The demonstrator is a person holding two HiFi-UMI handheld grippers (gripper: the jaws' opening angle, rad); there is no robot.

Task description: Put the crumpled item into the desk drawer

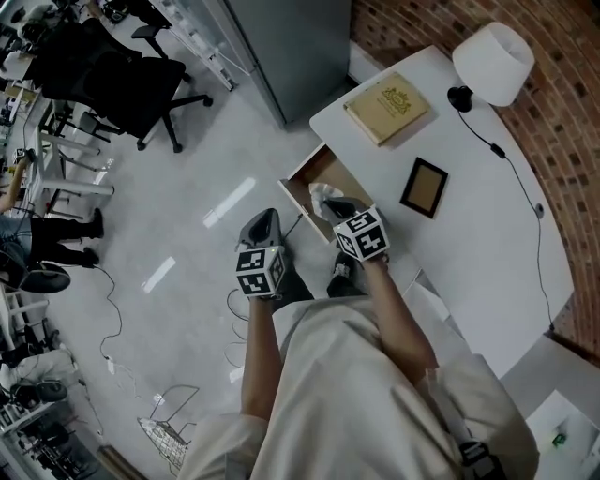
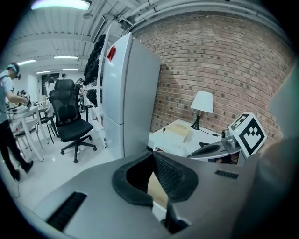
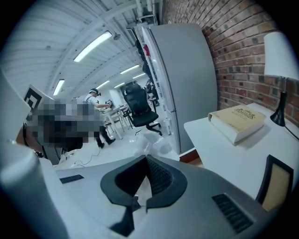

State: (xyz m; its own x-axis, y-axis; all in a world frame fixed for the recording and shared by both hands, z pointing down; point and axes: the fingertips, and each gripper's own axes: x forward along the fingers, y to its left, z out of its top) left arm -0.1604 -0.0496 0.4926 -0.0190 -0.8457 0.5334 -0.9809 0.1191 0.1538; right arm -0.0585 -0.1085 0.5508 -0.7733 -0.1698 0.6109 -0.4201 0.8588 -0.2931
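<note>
Aloft, crumpled item, right tongs — over drawer

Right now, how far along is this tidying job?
Done: the drawer stands open. In hand: the right tool grips the white crumpled item just over the drawer. Still to do: release it inside, then probably shut the drawer. The left tool is shut, empty.

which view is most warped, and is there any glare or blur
Both gripper views are fisheye: the left gripper view bows the fridge, blackens the corners and blows out a ceiling light; the right gripper view bends likewise, has a mosaic patch at left, and the crumpled wad in the jaws looks pale and soft. The head view is straightest, with glare streaks on the floor.
</note>
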